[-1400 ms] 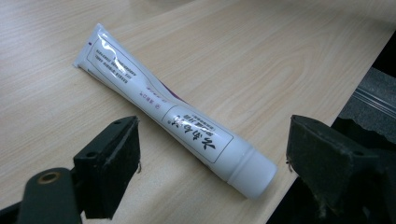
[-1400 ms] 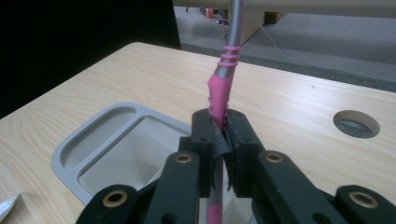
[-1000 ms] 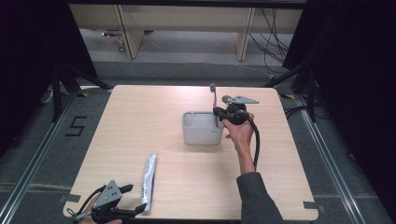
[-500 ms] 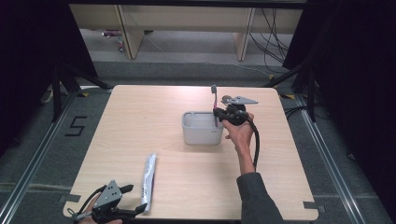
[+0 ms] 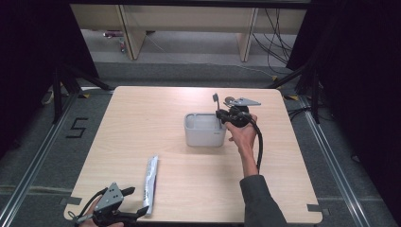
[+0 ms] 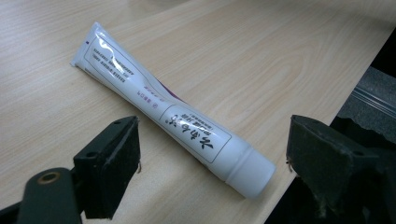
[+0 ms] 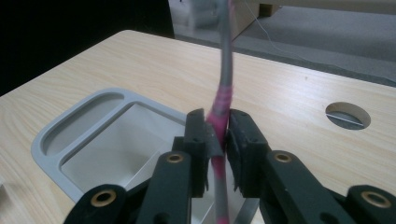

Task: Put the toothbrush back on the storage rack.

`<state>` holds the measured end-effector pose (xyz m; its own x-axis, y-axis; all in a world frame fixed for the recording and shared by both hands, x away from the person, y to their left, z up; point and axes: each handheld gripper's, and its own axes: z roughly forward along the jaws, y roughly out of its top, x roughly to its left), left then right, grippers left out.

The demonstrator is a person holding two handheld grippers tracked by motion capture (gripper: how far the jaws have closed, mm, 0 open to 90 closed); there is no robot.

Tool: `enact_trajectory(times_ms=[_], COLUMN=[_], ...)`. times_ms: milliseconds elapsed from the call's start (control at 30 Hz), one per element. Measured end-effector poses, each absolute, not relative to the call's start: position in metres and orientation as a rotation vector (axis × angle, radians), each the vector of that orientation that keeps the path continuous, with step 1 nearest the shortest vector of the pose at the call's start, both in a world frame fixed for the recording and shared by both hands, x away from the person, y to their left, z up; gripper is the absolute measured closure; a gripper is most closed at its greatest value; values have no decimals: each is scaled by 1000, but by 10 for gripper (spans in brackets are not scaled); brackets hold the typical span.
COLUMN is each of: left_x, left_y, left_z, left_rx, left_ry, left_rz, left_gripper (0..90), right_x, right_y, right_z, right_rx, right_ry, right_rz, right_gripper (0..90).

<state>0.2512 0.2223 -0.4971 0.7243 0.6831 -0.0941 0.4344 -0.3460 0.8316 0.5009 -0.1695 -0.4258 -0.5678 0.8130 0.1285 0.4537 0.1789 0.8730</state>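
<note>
1. Writing: the white tube lying on the table bears a framed label with dark East Asian characters near its cap end, and a block of fine print near its flat crimped end; neither is legible enough to read. On the floor left of the table, tape marks form a figure that looks like a "5".
2. Count: one tube, one grey tray, one toothbrush, two grippers.
3. The toothbrush is grey with a pink band on its handle. It stands roughly upright between the jaws of the right gripper, at the right edge of the tray; in the high view its head rises above the gripper.
4. The right gripper has the handle between its pads, which sit close on either side of it. The jaws have just been opening a little; whether the pads are pressing the handle I cannot tell.
5. The tray is a rectangular grey holder with a deep well and a shallow groove along one rim, near the table's middle.
6. The left gripper is released, its jaws standing wide apart on either side of the tube's cap end without touching it, at the near left corner of the table.
7. The tube lies flat, cap end close to the near edge of the table, well apart from the tray.
8. A round hole is cut in the table beyond the right gripper.
</note>
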Motion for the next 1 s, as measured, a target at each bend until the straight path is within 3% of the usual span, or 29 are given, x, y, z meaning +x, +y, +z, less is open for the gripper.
enact_trajectory(times_ms=[400, 1000], left_x=[252, 252], left_y=[223, 222], left_z=[-497, -497], left_rx=[1991, 1992], left_ry=[850, 862], left_rz=[332, 333], left_gripper=[173, 173], right_x=[496, 445], right_y=[-176, -203], right_z=[-420, -396], right_rx=[1215, 1167], right_ry=[2041, 2020], right_rz=[1381, 1408], right_gripper=[612, 484])
